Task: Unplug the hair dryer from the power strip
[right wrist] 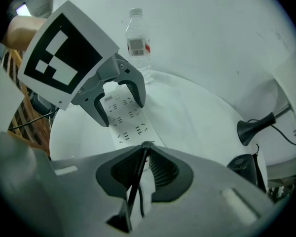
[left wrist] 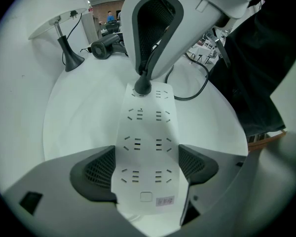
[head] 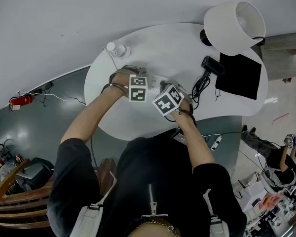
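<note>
Head view | left hand-held gripper (left wrist: 147, 152) clamps left-right power strip (left wrist: 148, 127) | right one (right wrist: 146, 147) pinches plug (left wrist: 142, 87)

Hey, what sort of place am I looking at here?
Probably a lab or workshop rather than a home: a white table holds a lamp, hair dryer and power strip, while cables and gear clutter the grey floor.

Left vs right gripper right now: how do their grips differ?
Left gripper: jaws wide apart, clamping the white power strip by its sides. Right gripper: jaws nearly together, pinching the black plug. Both point steeply down, at opposite ends of the strip.
</note>
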